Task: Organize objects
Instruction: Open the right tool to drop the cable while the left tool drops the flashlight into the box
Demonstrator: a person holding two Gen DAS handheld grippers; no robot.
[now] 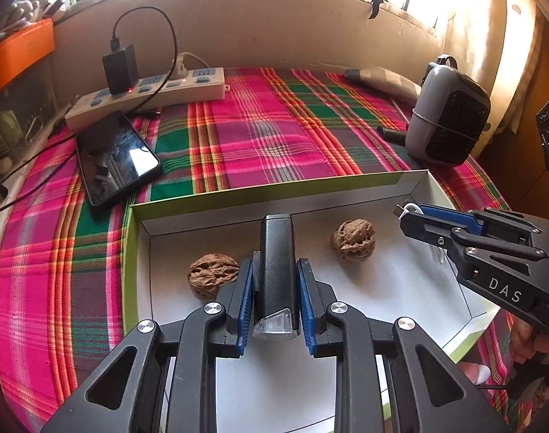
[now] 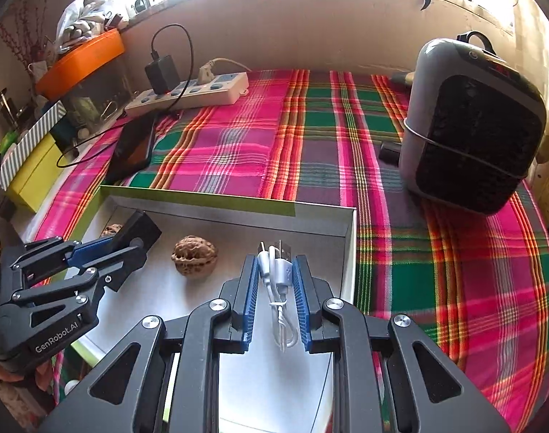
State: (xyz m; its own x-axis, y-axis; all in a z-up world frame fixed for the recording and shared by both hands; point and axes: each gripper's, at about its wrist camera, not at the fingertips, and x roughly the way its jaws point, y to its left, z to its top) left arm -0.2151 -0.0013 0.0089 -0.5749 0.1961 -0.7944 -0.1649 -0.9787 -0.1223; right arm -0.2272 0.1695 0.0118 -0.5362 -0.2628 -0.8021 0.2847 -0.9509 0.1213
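Hovering over the white tray (image 1: 451, 223), left gripper (image 1: 276, 288) pinching the black flashlight (image 1: 277, 252), right gripper (image 2: 274, 288) pinching a bundled white USB cable (image 2: 280, 278). Best lowered onto bare floor, clear of both walnuts (image 1: 353, 240), then released.

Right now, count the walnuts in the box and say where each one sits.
2. One walnut lies on the box floor just left of the left tongs; the other walnut lies between both tongs. None looks hidden, though the tongs cover some floor.

"DAS" on right gripper (image 1: 404, 218), "GenRobot.AI" on left gripper (image 2: 137, 238)
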